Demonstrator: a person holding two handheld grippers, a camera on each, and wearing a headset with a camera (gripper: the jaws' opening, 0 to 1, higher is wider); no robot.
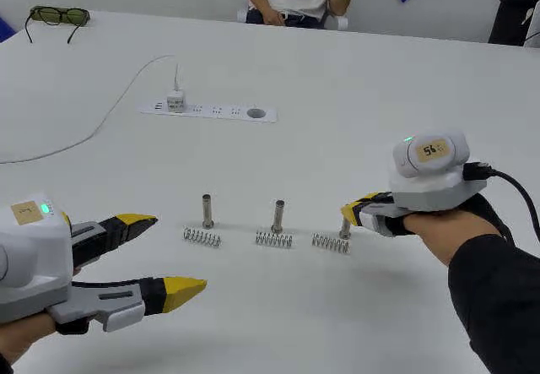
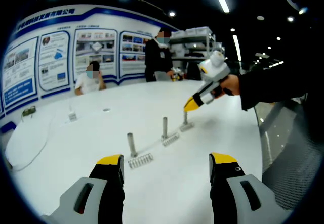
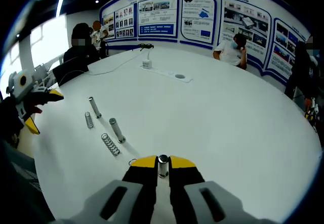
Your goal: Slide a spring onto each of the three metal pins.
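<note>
- My right claw (image 3: 162,164) has its yellow-tipped jaws drawn together on the head of the right-hand steel pin (image 3: 163,159), a short bright cylinder standing upright on the white table (image 1: 337,78). I judge the grip is there to steady or lift that pin before a spring goes on.
- My left claw (image 1: 173,252) hangs at the near left with its jaws wide apart and nothing between them, well apart from the row. I take it to be waiting to fetch a spring.
- The left-hand steel pin (image 1: 207,209) and the middle steel pin (image 1: 278,215) stand free and upright in one line with the pin I grip. All three are bare and smooth.
- Each pin has its own coil lying on its side just in front of its foot: the left wire spring (image 1: 202,237), the middle wire spring (image 1: 273,240) and the right wire spring (image 1: 330,243). They are small, grey and closely wound.
- No spring is on a pin yet, so I judge the task barely begun.
</note>
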